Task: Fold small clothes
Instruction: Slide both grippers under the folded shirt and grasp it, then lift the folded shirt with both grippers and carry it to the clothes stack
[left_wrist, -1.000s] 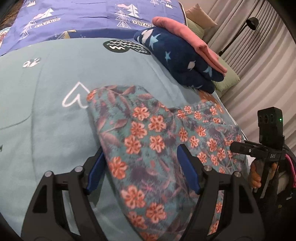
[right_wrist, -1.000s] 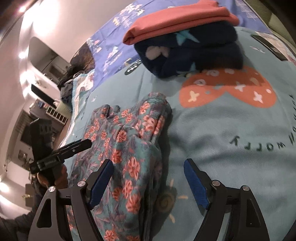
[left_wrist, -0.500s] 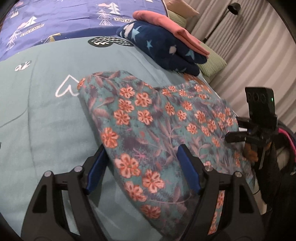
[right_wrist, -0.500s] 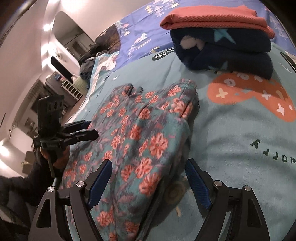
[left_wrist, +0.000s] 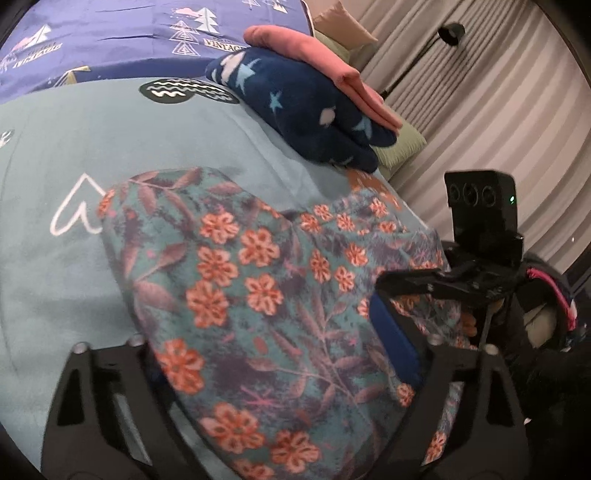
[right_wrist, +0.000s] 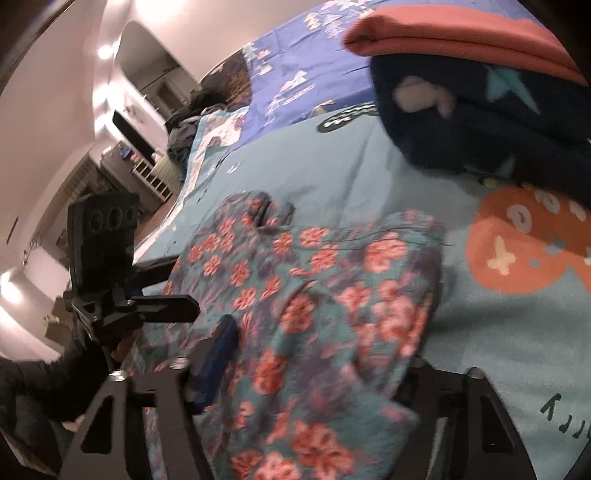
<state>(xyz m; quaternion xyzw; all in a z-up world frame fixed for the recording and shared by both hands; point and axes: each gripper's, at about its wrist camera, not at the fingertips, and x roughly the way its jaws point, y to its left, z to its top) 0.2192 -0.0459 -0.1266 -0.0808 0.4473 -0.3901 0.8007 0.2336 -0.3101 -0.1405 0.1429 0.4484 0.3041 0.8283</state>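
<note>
Fleecy floral garment lies on the bed, its long axis running from one gripper to the other. The left gripper straddles one end, fingers spread wide; the right gripper straddles the other, fingers closing on the cloth between them.

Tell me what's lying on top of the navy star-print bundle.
A folded pink garment lies on top of the navy star-print bundle, on the bed cover. Whether anything is tucked between them is hidden.
</note>
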